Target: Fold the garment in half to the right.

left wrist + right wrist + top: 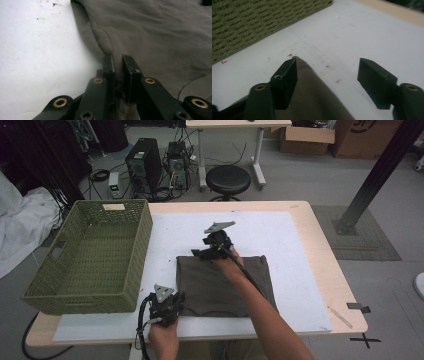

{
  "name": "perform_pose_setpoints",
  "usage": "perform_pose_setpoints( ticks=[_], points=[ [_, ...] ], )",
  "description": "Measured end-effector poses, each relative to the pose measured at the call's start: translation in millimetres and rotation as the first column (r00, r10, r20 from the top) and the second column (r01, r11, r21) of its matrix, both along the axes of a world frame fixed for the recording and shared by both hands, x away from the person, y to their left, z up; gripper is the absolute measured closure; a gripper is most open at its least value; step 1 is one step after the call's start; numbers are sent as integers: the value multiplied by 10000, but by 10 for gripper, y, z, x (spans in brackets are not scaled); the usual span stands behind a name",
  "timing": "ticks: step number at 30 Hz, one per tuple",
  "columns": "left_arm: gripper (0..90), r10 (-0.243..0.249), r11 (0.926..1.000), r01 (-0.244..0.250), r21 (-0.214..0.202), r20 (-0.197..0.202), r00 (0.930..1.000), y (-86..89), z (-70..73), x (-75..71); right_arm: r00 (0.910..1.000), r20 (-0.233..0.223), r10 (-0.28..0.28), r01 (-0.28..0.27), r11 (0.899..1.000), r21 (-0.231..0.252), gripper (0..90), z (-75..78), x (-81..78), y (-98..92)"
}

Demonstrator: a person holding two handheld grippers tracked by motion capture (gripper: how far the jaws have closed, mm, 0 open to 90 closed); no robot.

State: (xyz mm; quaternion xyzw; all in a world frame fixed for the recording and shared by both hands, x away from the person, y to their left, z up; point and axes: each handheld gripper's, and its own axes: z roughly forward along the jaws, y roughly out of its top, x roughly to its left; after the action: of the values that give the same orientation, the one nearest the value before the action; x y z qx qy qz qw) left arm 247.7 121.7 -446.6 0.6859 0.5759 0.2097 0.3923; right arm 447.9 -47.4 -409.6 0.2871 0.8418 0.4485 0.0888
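Note:
A folded grey-brown cloth (pixel 225 280) lies on the white mat (pixel 280 235) in the middle of the table. My left gripper (pixel 178 301) is at the cloth's near left corner. In the left gripper view that gripper (pixel 117 62) is shut on a pinched ridge of the cloth (pixel 155 32). My right gripper (pixel 198 254) reaches over the cloth to its far left corner. In the right gripper view it (pixel 327 72) stands open, and the corner of the cloth (pixel 312 95) lies between the jaws, close to the left one.
A green woven basket (pixel 90 255) stands on the table's left side, and its wall (pixel 262 20) is just beyond the right gripper. The wooden table edge (pixel 325 260) runs along the right. A stool (pixel 228 180) and computer cases stand on the floor behind.

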Motion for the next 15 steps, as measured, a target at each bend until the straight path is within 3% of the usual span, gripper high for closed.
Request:
perform_pose_setpoints(
  ticks=[3,7,11,15],
  points=[
    [817,-40,9999,40,141,-9,10000,-15,-3,-5,9985,-35,550,-551,9933,-1012,442,-148,32,286],
    [817,-28,9999,29,155,-62,10000,-19,-15,-12,9953,-141,957,-967,9833,-1539,514,-275,61,474],
    [814,-65,9998,67,166,-106,9999,-14,-26,-9,9900,-633,1263,-1331,9840,-1188,597,-317,113,551],
    [814,-89,9998,92,191,-153,9998,-8,-37,-5,9789,-1060,1749,-1870,9753,-1179,706,-313,144,634]
  ],
)
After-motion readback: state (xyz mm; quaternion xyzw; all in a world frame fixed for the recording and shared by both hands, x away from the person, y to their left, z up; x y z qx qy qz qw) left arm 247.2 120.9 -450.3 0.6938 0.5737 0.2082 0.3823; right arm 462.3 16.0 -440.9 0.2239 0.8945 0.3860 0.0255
